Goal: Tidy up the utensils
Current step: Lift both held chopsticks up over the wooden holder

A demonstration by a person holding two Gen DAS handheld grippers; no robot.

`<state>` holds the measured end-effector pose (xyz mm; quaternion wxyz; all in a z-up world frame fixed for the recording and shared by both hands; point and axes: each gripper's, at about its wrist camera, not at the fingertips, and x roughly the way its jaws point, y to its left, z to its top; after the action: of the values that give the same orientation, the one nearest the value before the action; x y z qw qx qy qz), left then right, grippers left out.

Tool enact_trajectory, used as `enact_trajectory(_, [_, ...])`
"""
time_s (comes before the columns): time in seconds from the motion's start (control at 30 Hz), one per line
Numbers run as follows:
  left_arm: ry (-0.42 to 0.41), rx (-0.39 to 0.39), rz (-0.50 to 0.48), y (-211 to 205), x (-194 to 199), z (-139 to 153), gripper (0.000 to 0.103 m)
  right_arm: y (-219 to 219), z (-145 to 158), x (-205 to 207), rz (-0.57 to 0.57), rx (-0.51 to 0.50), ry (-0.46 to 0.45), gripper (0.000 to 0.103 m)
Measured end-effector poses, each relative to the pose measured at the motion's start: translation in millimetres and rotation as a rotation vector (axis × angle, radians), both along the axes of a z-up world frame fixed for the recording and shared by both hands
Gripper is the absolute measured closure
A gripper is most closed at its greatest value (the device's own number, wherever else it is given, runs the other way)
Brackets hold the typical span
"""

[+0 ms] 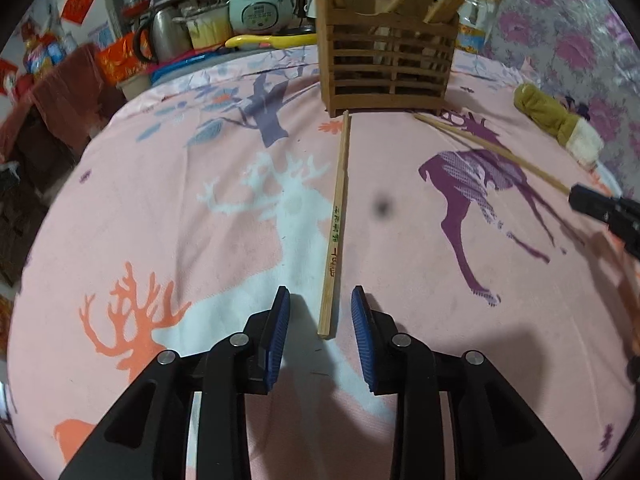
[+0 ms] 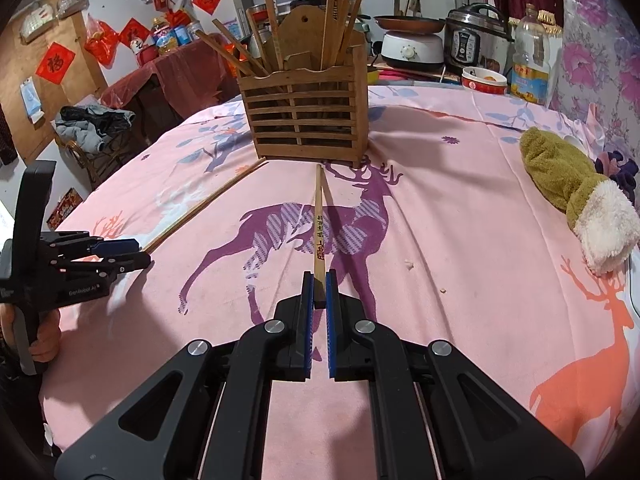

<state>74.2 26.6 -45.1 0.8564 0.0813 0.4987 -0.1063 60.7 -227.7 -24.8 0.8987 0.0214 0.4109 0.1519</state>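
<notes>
Cluttered home kitchen; work surface is a tabletop [image 2: 460,208] draped in a pink cloth printed with deer, purple, white and orange.

Landmark: slatted wooden utensil holder [image 2: 304,116] at the far middle of the cloth. All places below are given from it.

Done so far, by my reading: a good many chopsticks already stand in the holder, leaning out of its top.

Left to do: two loose ones show.
- Left chopstick [image 1: 338,224] lies flat on the cloth, far tip just at the holder's foot, near end between the jaws of the left gripper [image 1: 320,320]. Jaws released; pads stand clear of the stick on both sides.
- Right chopstick [image 2: 319,232] points at the holder's base; its near end is clenched in the right gripper [image 2: 319,280], jaws closed on it. Whether the far tip rests on the cloth I cannot tell.

Judgement: task well along but unfinished; both sticks are yet to go into the holder.

Writing:
- Both loose chopsticks carry small printed characters, red and green, too small to read.
- Left gripper's body, in the right wrist view, reads roughly "GenRobot AI".
- Red paper squares [image 2: 55,63] on the wall left of the holder bear black characters; one looks like 福.
- Oil bottle [image 2: 530,60] right of the holder has a yellow label, unreadable.
</notes>
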Motion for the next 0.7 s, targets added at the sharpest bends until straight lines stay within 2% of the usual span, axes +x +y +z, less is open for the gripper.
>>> enact_trajectory(0.03, [-0.002,0.000,-0.007,-1,-1,0,0.076,0,0,0,-0.001,-0.001,0.002,0.096])
enact_trajectory(0.07, [-0.002,-0.006,-0.016,-2,-2,1,0.092,0,-1,0,-0.002,-0.002,0.003,0.096])
enact_trajectory(0.1, [-0.006,-0.004,-0.019,-3,-3,2,0.097,0,-2,1,-0.001,-0.004,0.005,0.096])
enact_trajectory(0.17, [-0.045,0.015,-0.017,-5,-6,7,0.097,2,-2,1,0.001,-0.010,0.004,0.096])
enact_trajectory(0.3, [-0.118,-0.017,-0.008,-1,-12,25,0.097,1,3,-2,0.003,-0.004,-0.016,0.096])
enact_trajectory(0.5, [-0.152,-0.086,0.021,5,-13,46,0.097,-1,14,-7,0.003,0.022,-0.055,0.096])
enact_trajectory(0.7, [-0.185,-0.099,0.014,1,-10,75,0.097,-7,37,-14,-0.003,0.065,-0.126,0.096])
